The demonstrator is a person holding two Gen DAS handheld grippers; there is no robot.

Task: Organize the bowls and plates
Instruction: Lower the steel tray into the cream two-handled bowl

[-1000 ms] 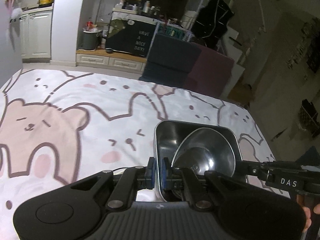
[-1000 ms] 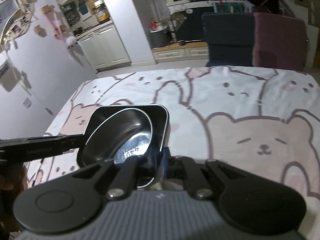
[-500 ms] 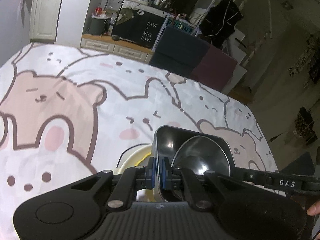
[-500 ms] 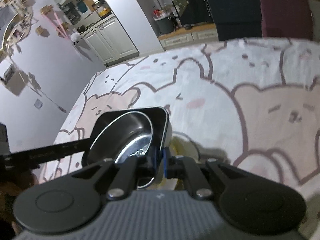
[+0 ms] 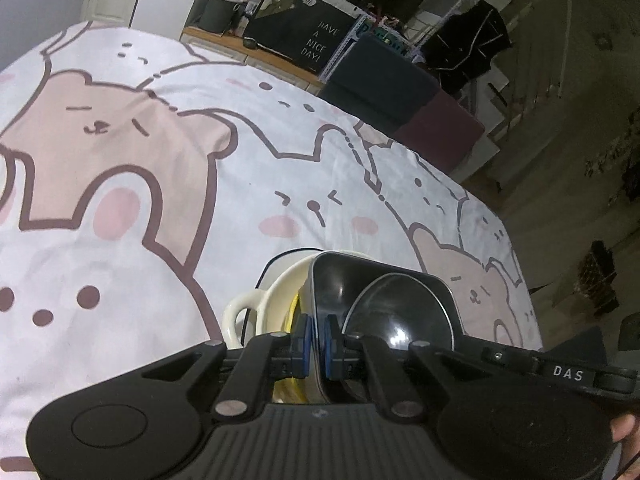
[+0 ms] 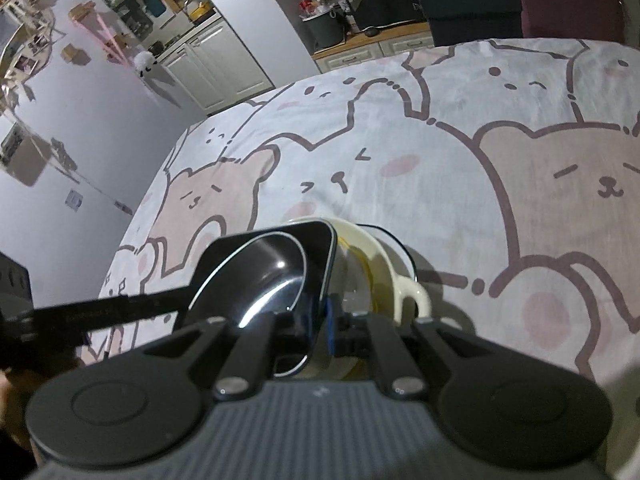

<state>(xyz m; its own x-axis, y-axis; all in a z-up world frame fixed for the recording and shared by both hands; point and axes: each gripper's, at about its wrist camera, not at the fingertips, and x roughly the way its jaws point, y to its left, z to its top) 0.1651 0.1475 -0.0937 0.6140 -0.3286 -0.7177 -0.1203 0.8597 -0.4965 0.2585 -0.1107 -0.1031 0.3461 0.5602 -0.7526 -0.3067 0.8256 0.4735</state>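
A square steel dish (image 5: 332, 276) with a round steel bowl (image 5: 400, 316) inside it is held by both grippers. My left gripper (image 5: 314, 340) is shut on the dish's left rim. My right gripper (image 6: 320, 320) is shut on its right rim (image 6: 326, 256). The dish hangs just over a cream ceramic bowl with handles (image 5: 276, 300), which sits on a stack with a yellow rim inside; the cream bowl also shows in the right wrist view (image 6: 384, 268). I cannot tell whether dish and cream bowl touch.
A table under a bear-print cloth (image 5: 160, 184) holds the stack near its front. Dark blue and maroon chairs (image 5: 400, 92) stand at the far edge. Kitchen cabinets (image 6: 216, 60) and a wall lie beyond in the right wrist view.
Both grippers carried the steel dish and bowl forward and down. The cream bowl stack has come into view beneath the dish and is now much closer under it.
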